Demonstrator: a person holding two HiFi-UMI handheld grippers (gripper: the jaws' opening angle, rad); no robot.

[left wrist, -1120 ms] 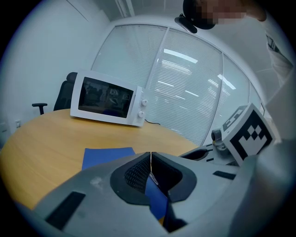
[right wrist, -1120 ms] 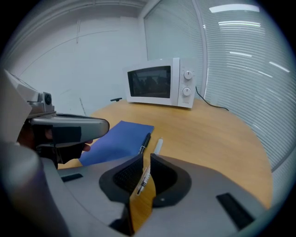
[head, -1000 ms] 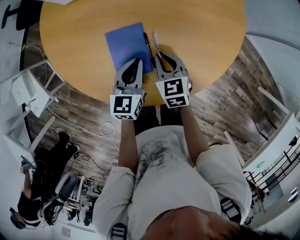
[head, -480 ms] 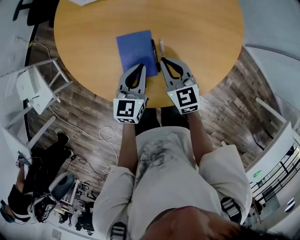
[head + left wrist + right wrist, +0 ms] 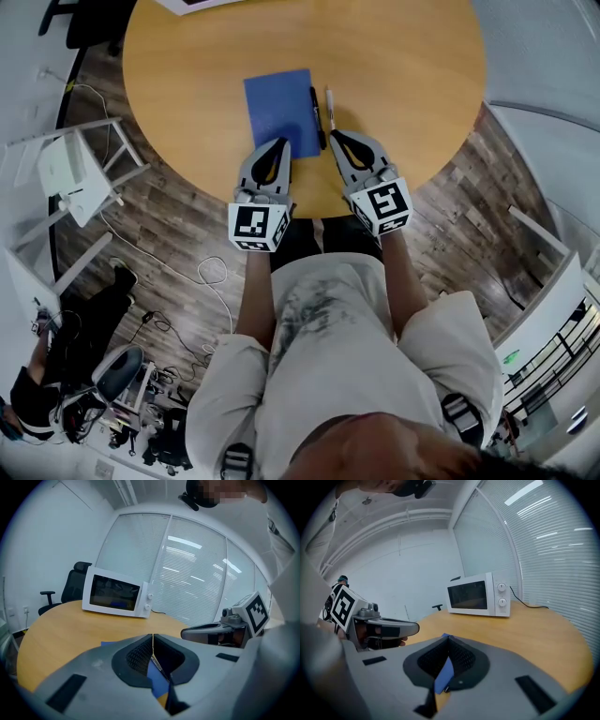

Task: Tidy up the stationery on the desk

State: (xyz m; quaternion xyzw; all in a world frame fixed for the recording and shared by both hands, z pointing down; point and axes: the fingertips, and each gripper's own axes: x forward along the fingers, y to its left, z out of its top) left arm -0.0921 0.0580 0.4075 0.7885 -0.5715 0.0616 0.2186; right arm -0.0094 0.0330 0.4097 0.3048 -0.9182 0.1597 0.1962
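Observation:
A blue notebook [image 5: 279,111] lies flat on the round wooden table [image 5: 412,66]. Beside its right edge lie a black pen [image 5: 316,112] and, just right of that, a white pen [image 5: 330,97]. My left gripper [image 5: 278,143] hovers over the notebook's near edge, jaws shut and empty. My right gripper [image 5: 335,138] hangs just right of the black pen's near end, shut with nothing in it. In the left gripper view the jaw tips [image 5: 153,637] meet, with blue cover [image 5: 157,679] showing below. The right gripper view shows its tips [image 5: 449,638] together, above the notebook [image 5: 444,677].
A white microwave [image 5: 117,597] [image 5: 480,595] stands at the table's far side. A black office chair [image 5: 70,581] is behind the table. Left of the table stands a white frame [image 5: 66,173]. Cables [image 5: 202,267] trail on the wooden floor, where another person [image 5: 37,394] sits.
Both grippers have risen and drawn back a little toward the table's near edge. The right gripper has left the pens' near ends; both pens and the notebook lie as before.

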